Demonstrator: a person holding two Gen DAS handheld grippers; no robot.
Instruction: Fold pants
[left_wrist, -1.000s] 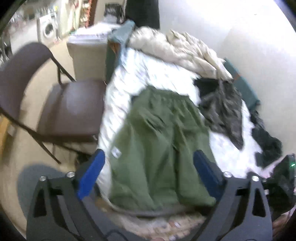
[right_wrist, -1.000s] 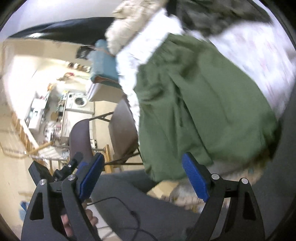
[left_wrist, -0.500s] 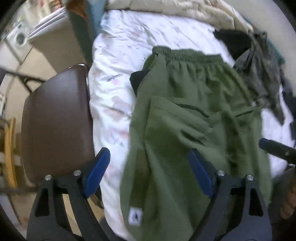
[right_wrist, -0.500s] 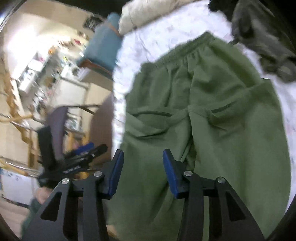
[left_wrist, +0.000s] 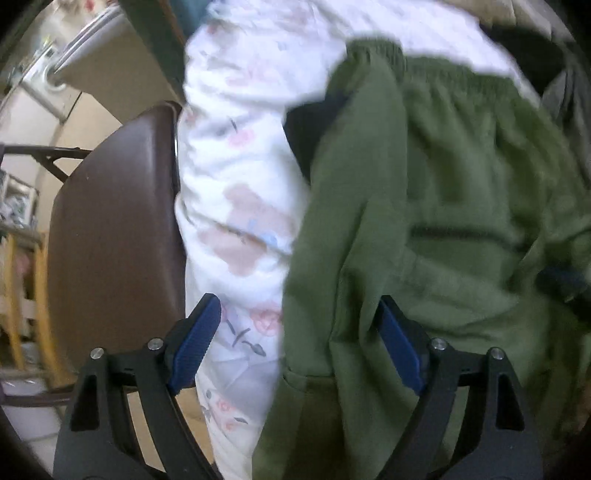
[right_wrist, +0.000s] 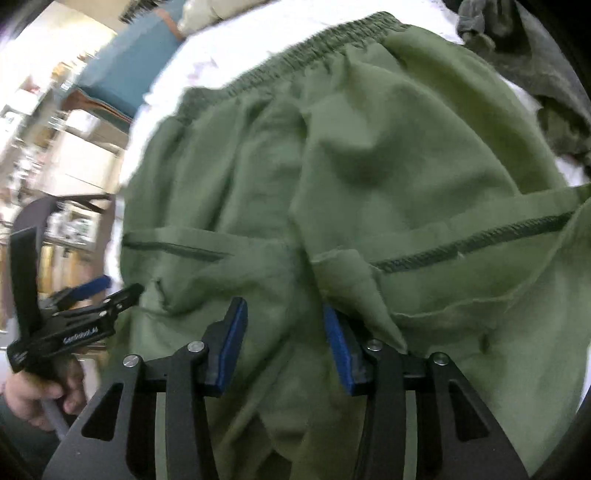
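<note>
Left wrist view: one pair of green pants (left_wrist: 424, 229) lies on one white flowered sheet (left_wrist: 236, 155), waistband toward twelve o'clock, filling the frame from the centre out to three o'clock. One brown chair seat (left_wrist: 110, 236) sits at nine o'clock, just beside the sheet's edge. Against the frames before, the camera has dropped much closer: the pants and sheet loom larger and the far bedding has slid out of view. The left gripper (left_wrist: 295, 339) has its jaws spread wide, slightly narrower than a second ago; its blue pads (left_wrist: 195, 343) straddle the pants' left edge and a strip of sheet, pressing on neither.

Right wrist view: the same pants (right_wrist: 369, 166) fill the frame, with one dark grey garment (right_wrist: 546, 74) at two o'clock. At eight o'clock a hand (right_wrist: 33, 395) holds the other gripper. The right gripper (right_wrist: 282, 343) has narrowed to about half its earlier spread, cloth bunched between the pads; whether they actually pinch it I cannot tell.
</note>
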